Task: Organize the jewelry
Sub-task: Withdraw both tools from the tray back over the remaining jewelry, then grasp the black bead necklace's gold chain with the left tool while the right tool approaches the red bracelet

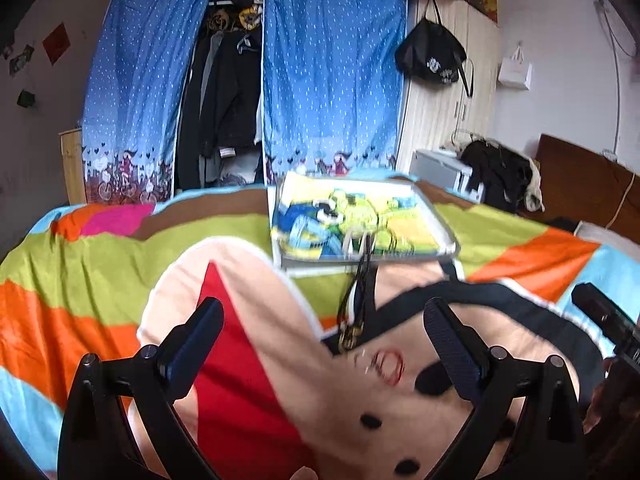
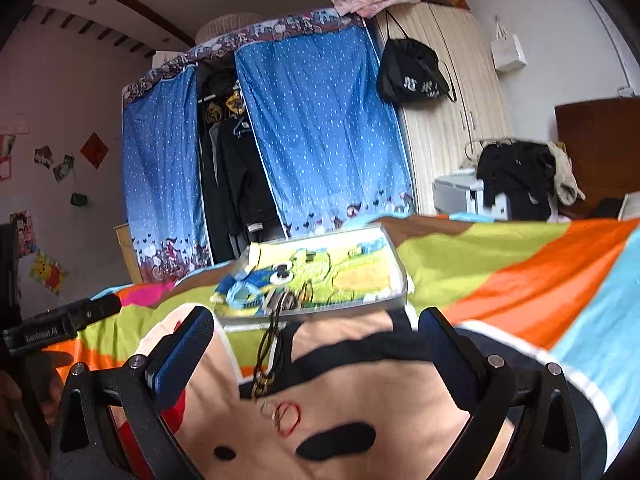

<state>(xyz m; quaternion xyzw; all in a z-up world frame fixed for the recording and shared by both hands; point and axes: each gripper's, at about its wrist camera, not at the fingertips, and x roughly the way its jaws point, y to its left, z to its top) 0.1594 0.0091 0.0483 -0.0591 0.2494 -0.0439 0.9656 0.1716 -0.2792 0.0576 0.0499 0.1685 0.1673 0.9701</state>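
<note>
A clear tray (image 1: 448,254) with a bright cartoon lining lies on the bed; it also shows in the right wrist view (image 2: 402,280). A black cord necklace (image 1: 358,292) with a gold pendant hangs from the tray's near edge onto the blanket, also in the right wrist view (image 2: 272,344). A red string bracelet (image 1: 390,366) lies on the blanket just past the pendant, also in the right wrist view (image 2: 290,418). My left gripper (image 1: 324,344) is open and empty above the blanket. My right gripper (image 2: 316,352) is open and empty, the necklace between its fingers' line of sight.
A colourful cartoon blanket (image 1: 100,264) covers the bed. A blue curtained wardrobe (image 1: 332,80) stands behind. A wooden cabinet (image 1: 452,112) with a black bag is at the right. The other gripper's body (image 1: 608,320) shows at the right edge.
</note>
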